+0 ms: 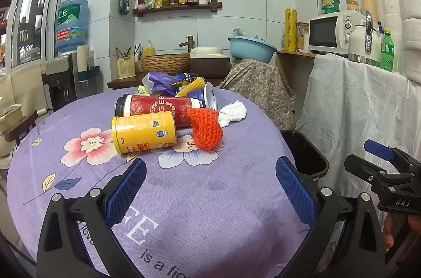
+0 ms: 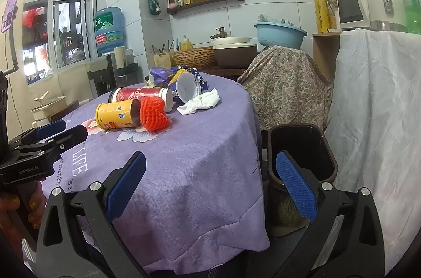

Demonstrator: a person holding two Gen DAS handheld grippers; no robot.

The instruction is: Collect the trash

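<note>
On the purple tabletop (image 1: 79, 172), in the middle of the left wrist view, the trash lies in one heap. Leftmost is the yellow can (image 1: 143, 132), on its side; it looks light, stiff and smooth, so I judge a grip across its round middle safest, as it may roll. Touching it behind is the red cup (image 1: 158, 108), likely as light. Next comes the orange foam net (image 1: 205, 130), soft and easily pinched anywhere, then the crumpled tissue (image 1: 234, 113), weightless and limp. The black bin (image 1: 305, 154) stands at the right, beside the table edge. The left gripper (image 1: 210, 186) and the right gripper (image 2: 210, 186) both hang with jaws spread wide, empty.
</note>
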